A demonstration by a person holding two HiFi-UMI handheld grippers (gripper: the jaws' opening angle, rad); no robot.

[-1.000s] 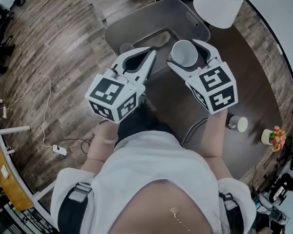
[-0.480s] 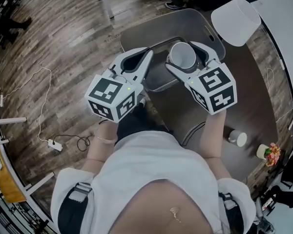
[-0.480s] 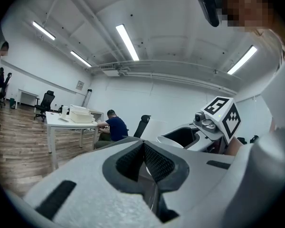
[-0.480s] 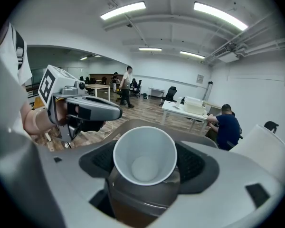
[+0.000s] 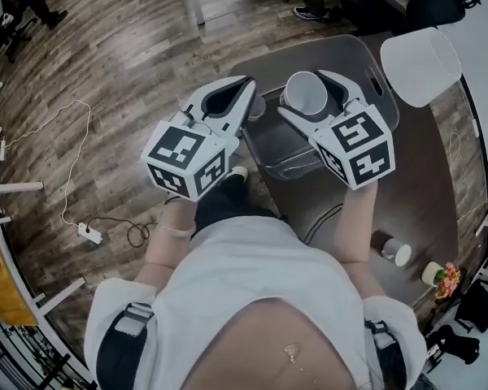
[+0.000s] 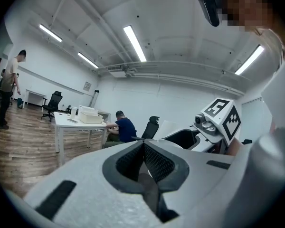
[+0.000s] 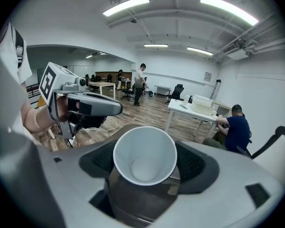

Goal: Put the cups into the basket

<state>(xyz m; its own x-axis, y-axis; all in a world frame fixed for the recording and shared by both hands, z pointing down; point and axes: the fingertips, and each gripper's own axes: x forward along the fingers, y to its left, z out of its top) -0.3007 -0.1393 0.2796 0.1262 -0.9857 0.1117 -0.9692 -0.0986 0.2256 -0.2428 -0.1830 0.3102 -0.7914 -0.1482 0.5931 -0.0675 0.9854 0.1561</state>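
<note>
Below us the dark table [image 5: 423, 177] carries the basket [image 5: 291, 162]. Our right gripper [image 5: 309, 88] clamps a white cup [image 5: 305, 94] upright above it, ready for lowering in. Our left gripper [image 5: 246, 84] is closed on nothing.

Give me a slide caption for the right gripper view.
Right gripper clamps an empty white cup, open mouth facing the viewer, with the left gripper alongside.

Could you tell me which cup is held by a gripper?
The white cup clamped in the right gripper; the cup by the flowers lies free on the table.
</note>
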